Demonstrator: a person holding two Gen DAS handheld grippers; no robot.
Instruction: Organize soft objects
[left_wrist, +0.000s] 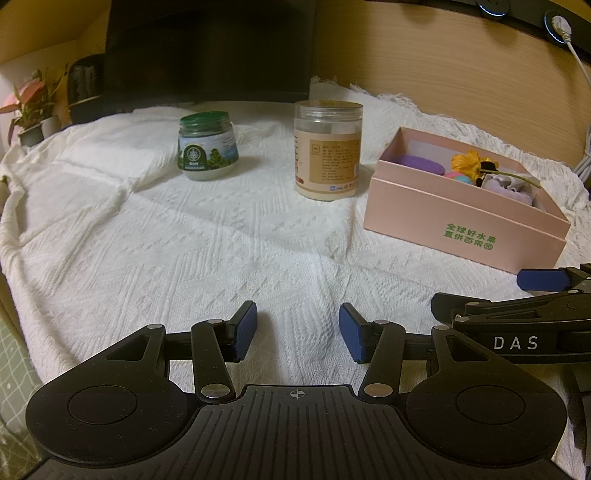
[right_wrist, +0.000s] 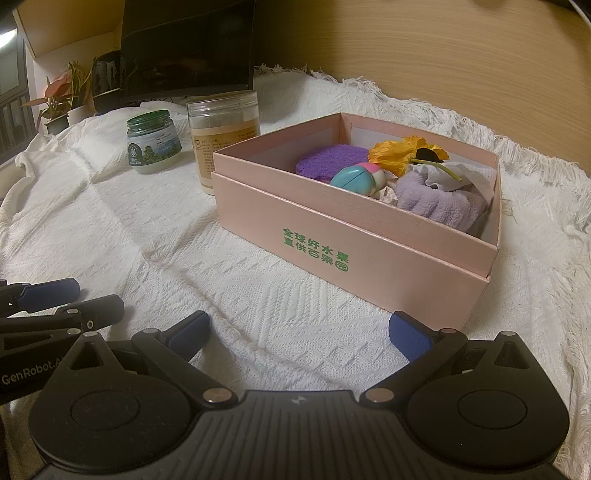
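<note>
Your right gripper (right_wrist: 299, 334) hovers spread wide over the white woven cloth (right_wrist: 155, 236), just short of the pink box (right_wrist: 354, 254).

Its blue pads (right_wrist: 410, 338) stand well apart with nothing between them. The pink box carries green Chinese lettering on its near wall and holds a purple sponge pad (right_wrist: 328, 160) at the back, a teal-and-pink ball (right_wrist: 354, 179) in the middle, a lilac towel (right_wrist: 439, 201) at the right and an orange artificial flower (right_wrist: 402, 153) lying across the top. Left of the box stand a beige-labelled clear jar (right_wrist: 221, 136), touching or nearly touching the box's corner, and further left a green-lidded jar (right_wrist: 153, 142). Your left gripper (right_wrist: 55, 302) shows at the left edge, level with the box's near side.
</note>
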